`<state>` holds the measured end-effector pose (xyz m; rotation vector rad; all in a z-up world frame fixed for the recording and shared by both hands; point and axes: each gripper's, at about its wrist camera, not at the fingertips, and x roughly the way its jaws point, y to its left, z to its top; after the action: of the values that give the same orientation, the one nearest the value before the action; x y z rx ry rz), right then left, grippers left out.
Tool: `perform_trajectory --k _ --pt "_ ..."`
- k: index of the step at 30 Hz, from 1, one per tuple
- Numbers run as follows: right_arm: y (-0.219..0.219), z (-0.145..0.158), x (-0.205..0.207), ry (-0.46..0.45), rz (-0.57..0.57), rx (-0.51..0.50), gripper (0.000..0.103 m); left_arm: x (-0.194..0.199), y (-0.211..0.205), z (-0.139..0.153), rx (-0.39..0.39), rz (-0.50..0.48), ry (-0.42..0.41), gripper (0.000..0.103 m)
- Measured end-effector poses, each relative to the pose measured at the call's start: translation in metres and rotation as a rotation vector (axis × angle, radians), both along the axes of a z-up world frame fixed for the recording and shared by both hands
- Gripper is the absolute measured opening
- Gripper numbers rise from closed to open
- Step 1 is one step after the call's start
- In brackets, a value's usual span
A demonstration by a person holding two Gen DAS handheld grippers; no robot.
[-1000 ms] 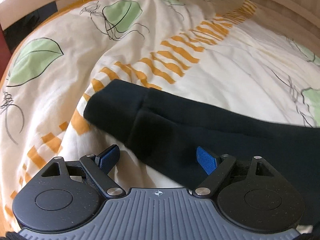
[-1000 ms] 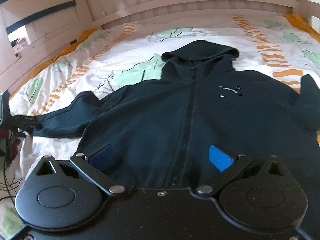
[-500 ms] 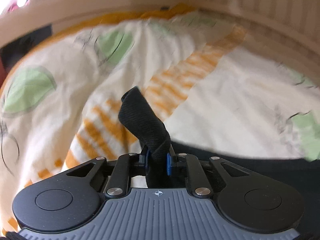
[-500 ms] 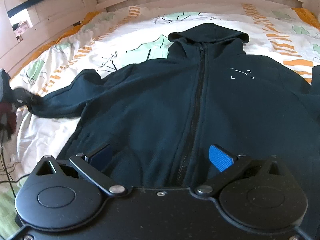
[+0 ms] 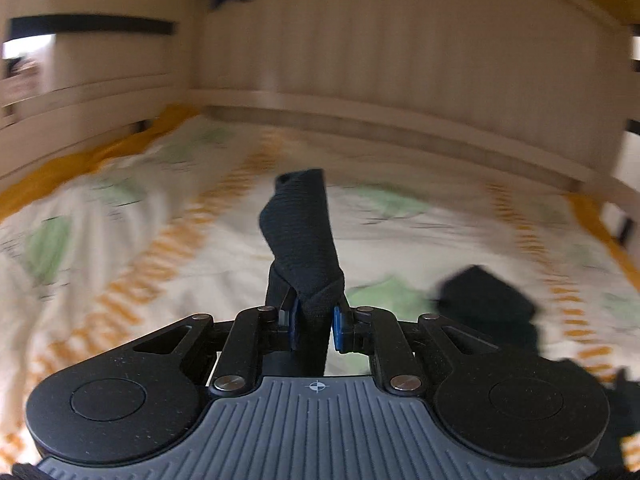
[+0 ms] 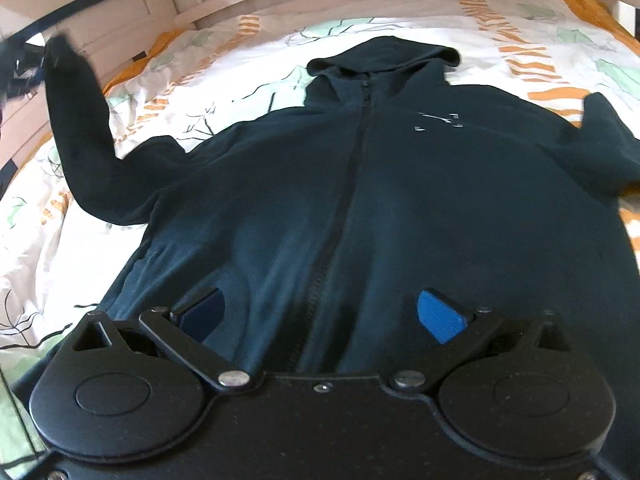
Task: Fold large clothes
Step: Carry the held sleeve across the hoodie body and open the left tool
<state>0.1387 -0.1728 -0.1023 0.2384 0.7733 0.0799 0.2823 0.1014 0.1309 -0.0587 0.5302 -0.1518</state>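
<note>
Left wrist view: left gripper (image 5: 314, 326) clamped on sleeve cuff (image 5: 302, 236), raised above hoodie (image 6: 360, 184), left of zipper (image 6: 344, 200). Sleeve's length running toward zipper. Right gripper (image 6: 320, 314) gaping, empty, over hem, on bedspread (image 6: 400, 36).

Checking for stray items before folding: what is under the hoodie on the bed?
Only the leaf-print duvet shows around the hoodie; whatever lies beneath its body is covered. Its raised sleeve is clear of the bed.

Left claw (image 5: 314, 328) clamped tight on cloth; right claw (image 6: 322, 316) spread wide.
</note>
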Motion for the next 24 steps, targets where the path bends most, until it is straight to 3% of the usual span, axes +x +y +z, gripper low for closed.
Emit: perform_trajectory --k 6,10,16,18,20,24 --pt "-0.027 -0.004 -0.019 0.012 -0.069 0.037 0.102 -0.010 -0.093 -0.020 0.002 -0.175 0.011 0.016" --pt "-0.042 -0.006 -0.032 0.020 -0.113 0.051 0.102 -0.018 -0.145 -0.066 0.007 -0.262 0.069 0.016" --pt "-0.058 -0.004 -0.041 0.020 -0.152 0.068 0.102 -0.032 -0.209 -0.142 0.118 -0.361 0.140 0.017" --pt "-0.059 -0.003 -0.043 0.018 -0.154 0.072 0.102 -0.038 -0.217 -0.151 0.126 -0.373 0.170 0.018" --pt "-0.058 -0.002 -0.042 0.018 -0.155 0.066 0.102 -0.041 -0.219 -0.161 0.107 -0.392 0.206 0.022" --pt "-0.056 -0.002 -0.042 0.018 -0.152 0.051 0.102 -0.046 -0.210 -0.165 -0.008 -0.457 0.267 0.043"
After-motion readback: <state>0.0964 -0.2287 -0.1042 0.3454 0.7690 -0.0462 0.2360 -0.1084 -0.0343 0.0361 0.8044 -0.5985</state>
